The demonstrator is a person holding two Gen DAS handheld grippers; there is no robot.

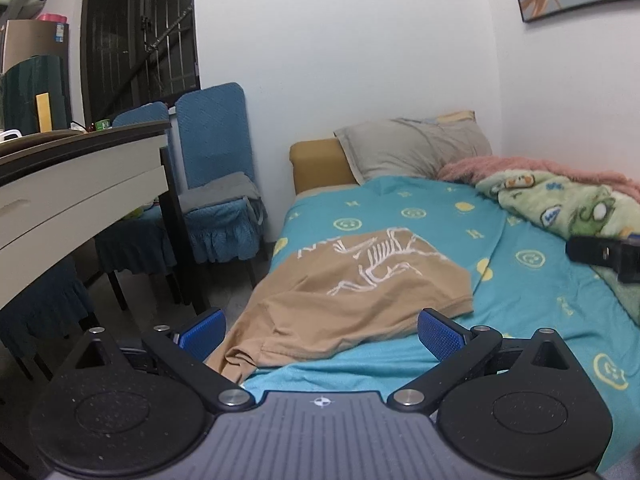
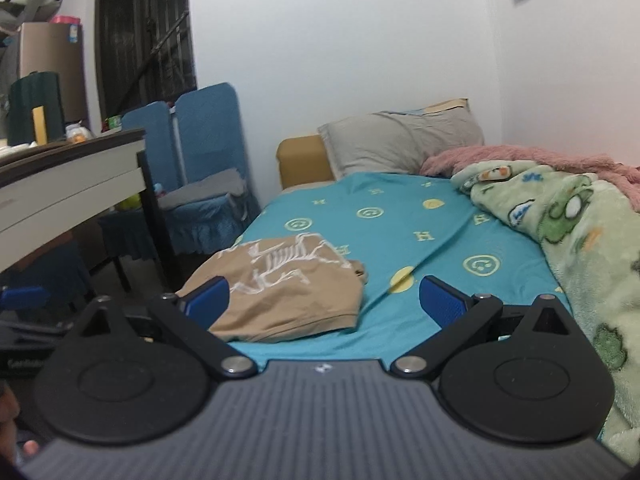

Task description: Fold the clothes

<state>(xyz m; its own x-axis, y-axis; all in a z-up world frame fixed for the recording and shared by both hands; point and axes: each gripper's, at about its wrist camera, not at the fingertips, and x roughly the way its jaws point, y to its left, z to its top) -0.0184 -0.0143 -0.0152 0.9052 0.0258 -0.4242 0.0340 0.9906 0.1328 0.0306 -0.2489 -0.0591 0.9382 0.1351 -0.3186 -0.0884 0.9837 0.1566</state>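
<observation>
Landmark: bed with a turquoise sheet printed with smiley faces, set against the white wall.
Tan T-shirt: lies loosely rumpled on the near left part of the bed, white skeleton print facing up; one end trails over the bed's left edge. Also seen in the right wrist view, at the bed's near left corner.
Left gripper: jaws spread wide, blue pads well apart, nothing held; it hovers at the near end of the bed, the shirt's near folds lying between and below the pads. Contact with the cloth cannot be told.
Right gripper: jaws spread wide, nothing held; it hovers over the near end of the bed, the left pad in front of the shirt's edge, the right pad over bare sheet.
Green blanket: heaped along the bed's right side.
Pink blanket: behind the green one, toward the wall.
Grey pillow: at the head of the bed.
Blue chairs: left of the bed's head.
Table: left of the bed, beside the chairs.
</observation>
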